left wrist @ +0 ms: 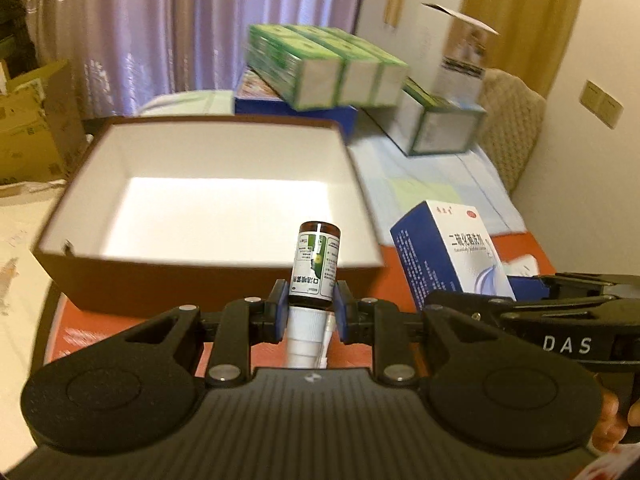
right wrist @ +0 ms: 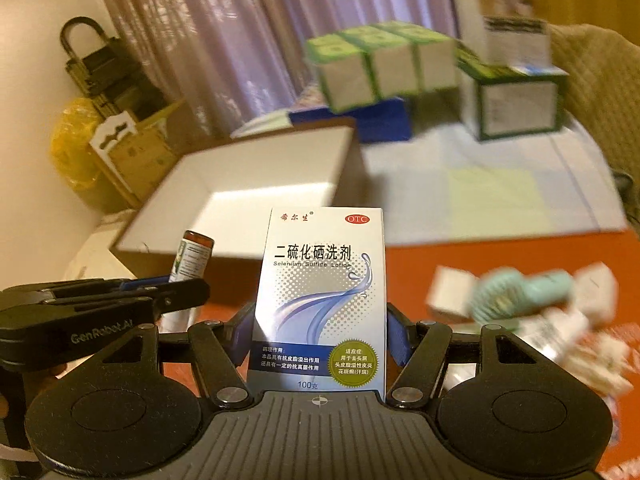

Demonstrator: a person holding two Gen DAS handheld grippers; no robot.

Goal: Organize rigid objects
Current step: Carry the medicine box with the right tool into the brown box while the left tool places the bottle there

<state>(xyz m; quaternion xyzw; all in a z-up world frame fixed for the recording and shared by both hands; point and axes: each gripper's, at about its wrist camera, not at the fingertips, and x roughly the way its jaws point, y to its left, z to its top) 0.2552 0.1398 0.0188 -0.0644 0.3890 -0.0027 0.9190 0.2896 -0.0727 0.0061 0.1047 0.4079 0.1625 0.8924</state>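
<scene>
Carrying both items toward the empty brown cardboard box with white lining [left wrist: 208, 184] — left gripper [left wrist: 313, 312] clamps a small amber glass spray bottle [left wrist: 316, 264], right gripper [right wrist: 320, 340] a blue-and-white lotion carton [right wrist: 320, 300]. Next: lower each inside, then release.

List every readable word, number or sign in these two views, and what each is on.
"OTC", "二硫化硒洗剂", "Selenium Sulfide Lotion", "100克": lotion box in the right claw.
"DAS": right claw's side, left wrist view.
"GenRobot.AI": left claw's side.
Spray bottle label, green cartons: too blurred.
</scene>
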